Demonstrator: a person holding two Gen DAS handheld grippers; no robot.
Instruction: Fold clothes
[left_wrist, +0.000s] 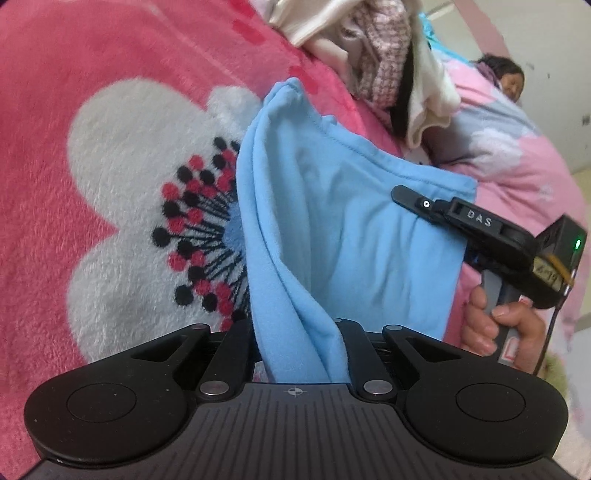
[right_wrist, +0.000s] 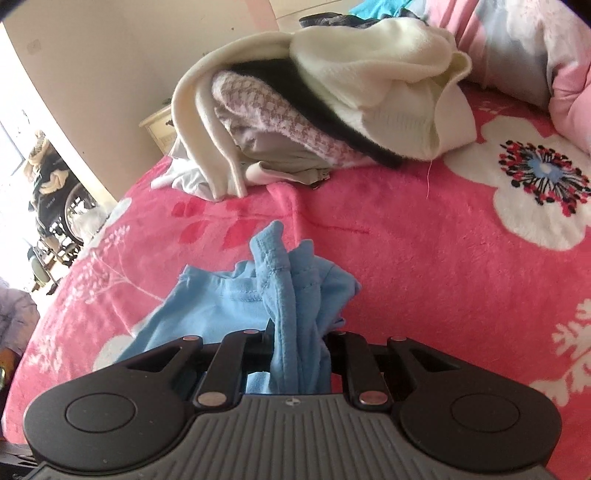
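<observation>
**Bed scene: folding barely begun**

On the pink floral blanket (right_wrist: 424, 258), the blue garment (left_wrist: 332, 206) hangs bunched between 2 grips: the left gripper (left_wrist: 301, 354) and right gripper (right_wrist: 299, 362) each clamp a gathered edge. Ahead of the right gripper, the clothes pile (right_wrist: 314, 110) waits unfolded; no fold shows yet.

"DAS" on the right tongs (left_wrist: 406, 197).
</observation>
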